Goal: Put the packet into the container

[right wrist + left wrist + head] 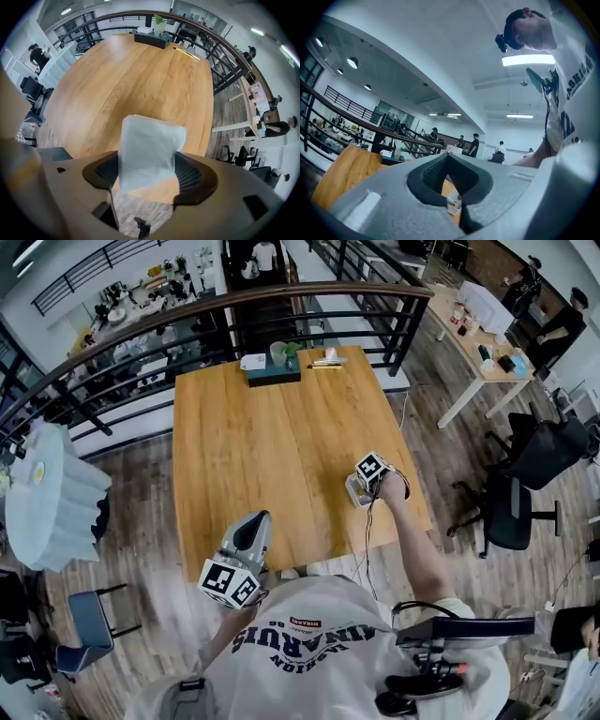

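In the right gripper view, my right gripper (pixel 150 174) is shut on a pale white packet (pixel 149 151) that stands up between the dark pads. It hovers over the near right part of the wooden table (pixel 272 456); in the head view the right gripper (pixel 364 486) sits close to the table's right edge. The dark container (pixel 274 373) stands at the table's far edge, with a green cup and a white item in it, and it shows in the right gripper view as well, the container (pixel 151 37) being far ahead. My left gripper (pixel 251 532) is shut and empty at the table's near edge, pointing upward.
A black railing (pixel 234 324) runs behind the table's far edge. A few small items (pixel 328 360) lie right of the container. Office chairs (pixel 511 507) stand on the floor to the right, with a white desk (pixel 478 334) beyond them.
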Demonstrator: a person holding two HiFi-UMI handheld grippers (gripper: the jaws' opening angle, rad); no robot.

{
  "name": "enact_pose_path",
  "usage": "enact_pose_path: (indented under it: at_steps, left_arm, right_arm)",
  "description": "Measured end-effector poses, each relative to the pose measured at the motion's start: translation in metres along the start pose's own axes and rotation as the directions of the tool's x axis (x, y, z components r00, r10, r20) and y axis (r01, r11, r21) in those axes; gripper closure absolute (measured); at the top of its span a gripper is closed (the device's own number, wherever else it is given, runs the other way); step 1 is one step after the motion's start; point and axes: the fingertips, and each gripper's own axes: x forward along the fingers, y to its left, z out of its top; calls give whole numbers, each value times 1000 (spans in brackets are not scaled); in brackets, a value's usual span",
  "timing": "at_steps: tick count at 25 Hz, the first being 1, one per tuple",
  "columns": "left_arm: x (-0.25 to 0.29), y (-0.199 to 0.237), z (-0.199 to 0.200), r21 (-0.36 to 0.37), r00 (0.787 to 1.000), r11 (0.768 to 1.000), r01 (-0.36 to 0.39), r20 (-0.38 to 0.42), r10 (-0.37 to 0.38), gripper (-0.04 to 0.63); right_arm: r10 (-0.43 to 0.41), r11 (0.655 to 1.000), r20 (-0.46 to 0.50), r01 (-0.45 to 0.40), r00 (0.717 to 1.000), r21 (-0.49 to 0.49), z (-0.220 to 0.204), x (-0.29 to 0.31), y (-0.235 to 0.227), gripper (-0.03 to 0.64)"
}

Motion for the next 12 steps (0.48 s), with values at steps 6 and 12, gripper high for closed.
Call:
enact_pose_path:
  at_steps: [6, 12]
  left_arm:
    - [-5, 8, -1, -1, 1000, 1000, -30, -5, 30, 592]
    - [-10, 12, 1, 6, 998, 998, -57, 4, 57, 592]
  right_arm:
    - [-2, 999, -6, 2, 1000, 43, 6, 28, -3, 255]
    - [-45, 997, -68, 49, 997, 57, 4, 49, -1, 255]
